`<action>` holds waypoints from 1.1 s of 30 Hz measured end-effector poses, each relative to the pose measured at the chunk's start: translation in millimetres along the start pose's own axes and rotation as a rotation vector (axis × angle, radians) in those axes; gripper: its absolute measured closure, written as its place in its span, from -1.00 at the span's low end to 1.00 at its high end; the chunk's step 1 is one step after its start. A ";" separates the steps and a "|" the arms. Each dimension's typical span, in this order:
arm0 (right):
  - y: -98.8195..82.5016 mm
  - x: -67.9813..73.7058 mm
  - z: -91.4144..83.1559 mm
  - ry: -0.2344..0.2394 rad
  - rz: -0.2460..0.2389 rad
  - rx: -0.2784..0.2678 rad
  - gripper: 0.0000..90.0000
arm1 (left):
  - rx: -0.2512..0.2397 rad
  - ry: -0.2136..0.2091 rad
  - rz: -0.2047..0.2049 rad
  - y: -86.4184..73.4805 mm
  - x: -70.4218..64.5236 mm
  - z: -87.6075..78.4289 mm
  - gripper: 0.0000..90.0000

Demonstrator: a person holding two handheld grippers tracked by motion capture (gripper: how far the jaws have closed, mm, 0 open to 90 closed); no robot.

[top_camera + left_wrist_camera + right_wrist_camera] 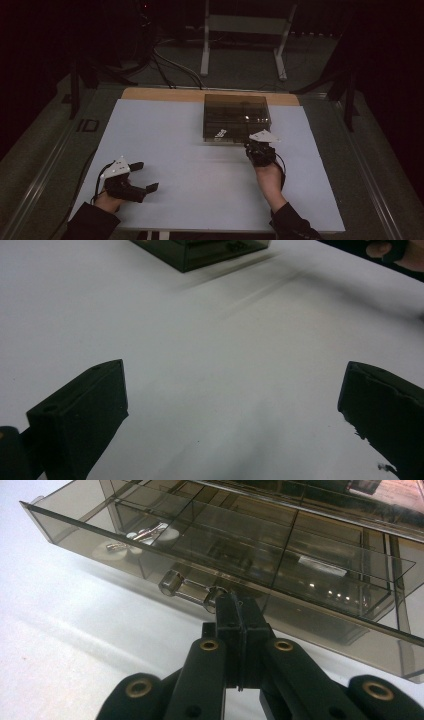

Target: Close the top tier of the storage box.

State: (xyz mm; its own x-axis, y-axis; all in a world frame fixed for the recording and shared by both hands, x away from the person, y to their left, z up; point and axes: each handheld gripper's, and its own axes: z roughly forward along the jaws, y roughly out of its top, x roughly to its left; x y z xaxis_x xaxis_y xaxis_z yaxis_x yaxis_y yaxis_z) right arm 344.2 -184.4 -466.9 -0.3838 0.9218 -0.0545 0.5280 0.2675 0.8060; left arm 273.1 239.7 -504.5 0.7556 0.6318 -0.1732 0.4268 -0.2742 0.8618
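Note:
A smoky see-through plastic drawer box [235,117] stands at the far middle of the white table top [170,135]. Its low drawer [310,617] is drawn out a little and has a small metal bar handle [187,590] on the front. My right gripper [239,605] is shut, jaws pressed together, with its tips against the handle's right end; nothing lies between them. From above, the right gripper [252,146] sits at the box's front right corner. My left gripper [146,176] hovers open over bare table at the front left, far from the box [200,252].
Small metal parts [132,537] lie in the drawer's left compartment; dividers split it into several cells. Behind the table stand a white frame [245,30] and cables on a dark floor. A broad stretch of white surface separates the two grippers.

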 end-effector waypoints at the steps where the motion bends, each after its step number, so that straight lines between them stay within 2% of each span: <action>1: 0.4 0.1 0.4 0.000 -0.001 0.000 1.00 | 0.000 0.000 0.000 0.0 0.0 0.0 -0.98; 33: 10.3 -4.1 10.1 -0.012 0.008 -0.007 1.00 | 0.002 0.000 0.001 -0.3 0.2 -0.2 -0.98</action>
State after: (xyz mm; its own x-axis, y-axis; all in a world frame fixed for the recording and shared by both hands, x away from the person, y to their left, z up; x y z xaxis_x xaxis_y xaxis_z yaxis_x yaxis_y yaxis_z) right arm 358.8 -182.6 -464.3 -0.3698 0.9275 -0.0550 0.5261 0.2578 0.8104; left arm 273.1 240.0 -504.7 0.7560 0.6315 -0.1723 0.4268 -0.2760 0.8612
